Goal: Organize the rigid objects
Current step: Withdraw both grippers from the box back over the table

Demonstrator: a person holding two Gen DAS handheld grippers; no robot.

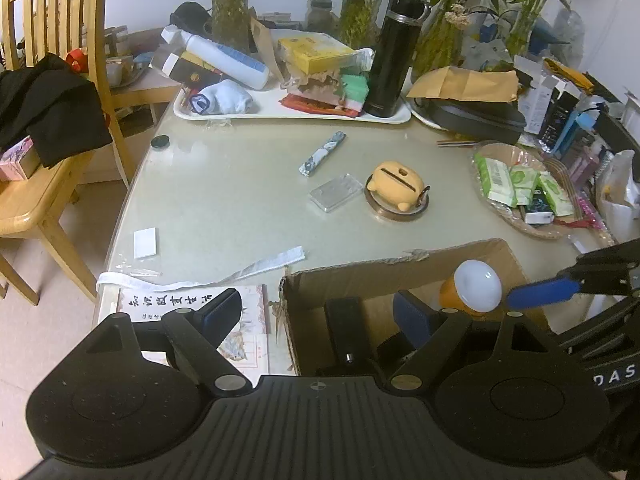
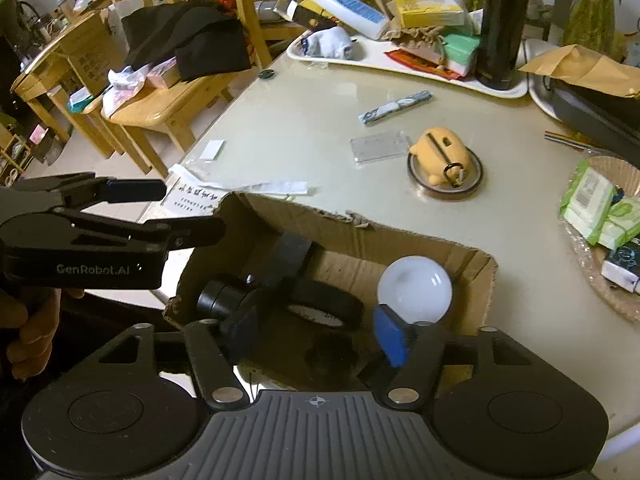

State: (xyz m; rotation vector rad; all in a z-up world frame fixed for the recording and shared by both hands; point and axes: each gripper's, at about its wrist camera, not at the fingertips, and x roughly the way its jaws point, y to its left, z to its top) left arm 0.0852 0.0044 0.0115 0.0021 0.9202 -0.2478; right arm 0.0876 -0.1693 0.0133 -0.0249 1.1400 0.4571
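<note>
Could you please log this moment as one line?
left gripper: open | right gripper: open over cardboard box | bulb: in box

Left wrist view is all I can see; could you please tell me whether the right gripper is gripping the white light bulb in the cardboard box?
Observer: No. The right gripper has its fingers apart, and the light bulb is not pinched between them.
Operator: Thank you. What lies in the box beside the bulb?
Observer: A black tape roll lies flat on the floor of the cardboard box, left of the bulb.
Operator: And how is the left gripper carried?
Observer: A hand at the picture's left edge holds the left gripper, open, by the box's left corner.
</note>
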